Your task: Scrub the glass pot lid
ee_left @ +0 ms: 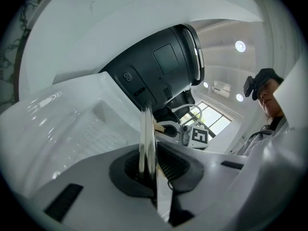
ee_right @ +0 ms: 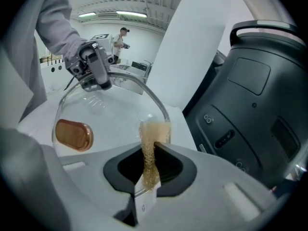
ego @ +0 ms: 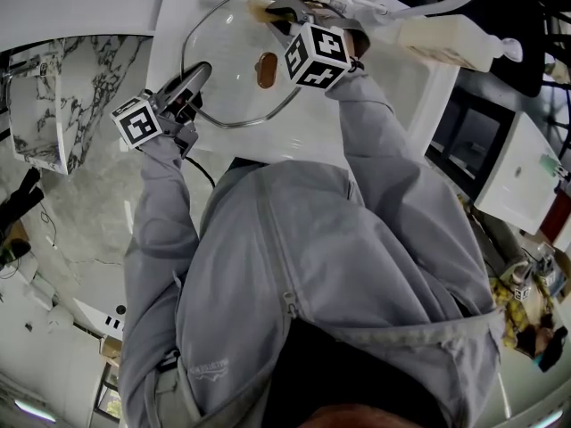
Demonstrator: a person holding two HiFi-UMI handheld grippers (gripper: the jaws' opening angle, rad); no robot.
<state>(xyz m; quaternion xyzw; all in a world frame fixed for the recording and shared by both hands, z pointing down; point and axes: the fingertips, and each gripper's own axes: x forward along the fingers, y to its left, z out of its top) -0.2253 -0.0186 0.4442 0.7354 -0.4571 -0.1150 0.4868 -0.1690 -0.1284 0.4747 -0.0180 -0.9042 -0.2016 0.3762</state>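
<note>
— Start at the left for me. What's there?

— A marbled counter (ego: 53, 105), off to the side. Next along is the left gripper (ego: 196, 77). Its jaws are pinched down to a sliver on the near-left rim of the glass lid (ego: 227, 92), and from its own camera you see the glass edge-on, squeezed between the two pads.

— So where does the lid sit?

— Over the white surface (ego: 393, 87) in front of the person, about in the middle, held by that rim. I can't tell from here whether its underside touches the surface. The copper-coloured knob (ego: 267, 69) shows near the lid's centre.

— And the other hand?

— The right gripper (ego: 278, 12) is at the far rim, opposite the left one. Its jaws are clamped on a tan scrub pad (ee_right: 153, 141), which sticks up between them, and the pad's top meets the lid's metal-edged rim.

— Both arms reach in, then?

— Yes, grey sleeves (ego: 375, 141) on either side of the lid.

— Anything further right?

— A pale bottle (ego: 451, 41) lies past the right gripper, apart from the lid. Beyond that stands a big dark machine (ee_right: 260, 100), close beside the white surface.
</note>
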